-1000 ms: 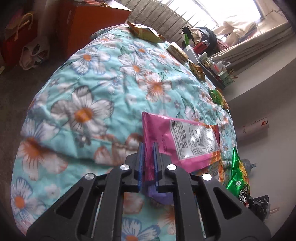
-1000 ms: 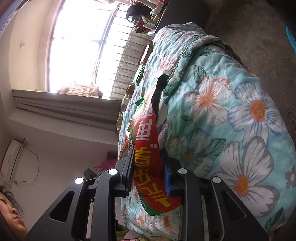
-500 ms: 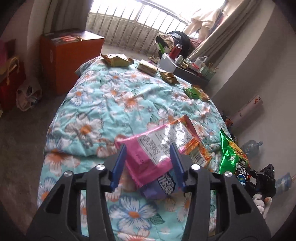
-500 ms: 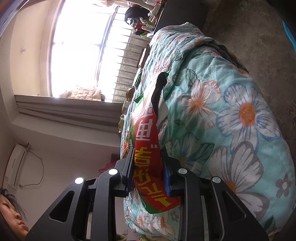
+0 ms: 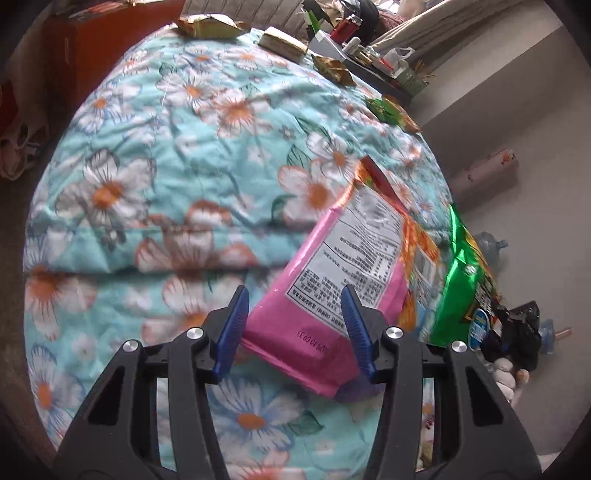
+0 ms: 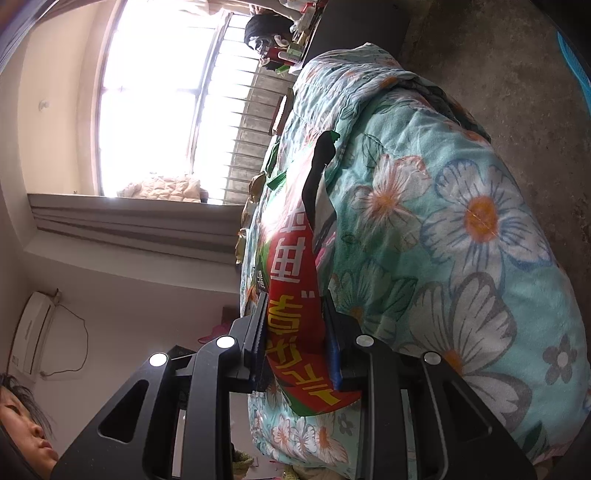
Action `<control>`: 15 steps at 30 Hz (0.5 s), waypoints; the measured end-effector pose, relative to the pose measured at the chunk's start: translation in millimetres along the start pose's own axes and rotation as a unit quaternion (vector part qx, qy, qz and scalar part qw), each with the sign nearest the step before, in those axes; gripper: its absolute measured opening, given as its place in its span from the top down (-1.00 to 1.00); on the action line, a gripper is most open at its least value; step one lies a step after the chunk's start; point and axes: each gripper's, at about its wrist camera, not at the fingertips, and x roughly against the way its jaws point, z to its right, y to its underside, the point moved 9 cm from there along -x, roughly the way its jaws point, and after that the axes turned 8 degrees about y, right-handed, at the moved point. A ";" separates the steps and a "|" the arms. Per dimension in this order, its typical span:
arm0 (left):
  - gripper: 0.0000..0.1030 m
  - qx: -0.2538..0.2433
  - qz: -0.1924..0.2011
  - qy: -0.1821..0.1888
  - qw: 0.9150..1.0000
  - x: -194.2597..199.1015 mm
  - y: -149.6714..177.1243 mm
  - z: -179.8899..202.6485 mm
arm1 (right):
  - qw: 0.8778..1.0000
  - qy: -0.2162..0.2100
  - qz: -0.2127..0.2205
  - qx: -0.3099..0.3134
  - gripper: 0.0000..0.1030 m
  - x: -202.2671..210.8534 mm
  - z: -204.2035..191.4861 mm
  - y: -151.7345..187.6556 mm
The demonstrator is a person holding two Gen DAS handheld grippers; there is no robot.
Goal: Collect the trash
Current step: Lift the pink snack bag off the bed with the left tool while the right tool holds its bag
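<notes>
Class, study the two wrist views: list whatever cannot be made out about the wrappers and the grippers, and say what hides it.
- Purple wrapper, left wrist view: mostly covered by the pink wrapper.
- Pink wrapper's label print: motion-blurred, unreadable.
- Red wrapper, right wrist view: the far end is lost in window glare.
- Green bag, left wrist view: its lower part is hidden by the left gripper.

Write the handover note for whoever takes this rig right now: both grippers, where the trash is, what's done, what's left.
Left gripper: jaws apart, gripping nothing; the pink snack bag lies loose between them on the floral quilt.
Right gripper: shut on the red and green bag.
Pile by the quilt's near right edge: pink bag, an orange wrapper under it, a green bag beside it.
Left to collect, along the far edge: gold wrapper, tan packet, small gold wrapper, green-orange wrapper.
No bin in view.
</notes>
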 end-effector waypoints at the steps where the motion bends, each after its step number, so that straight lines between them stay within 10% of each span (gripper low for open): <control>1: 0.07 0.004 -0.018 0.029 0.999 2.2 15.9 7.9 | 1.000 -0.001 -0.001 0.000 0.48 -0.5 -0.1 -0.2; 5: 0.03 -0.013 -0.090 0.134 0.987 4.2 69.4 46.8 | 1.000 -0.005 -0.003 -0.003 0.48 -3.2 1.8 -2.3; 15: -0.08 0.016 -0.058 0.069 0.996 -30.1 37.1 25.1 | 1.000 0.008 0.000 -0.004 0.48 3.9 1.1 -0.7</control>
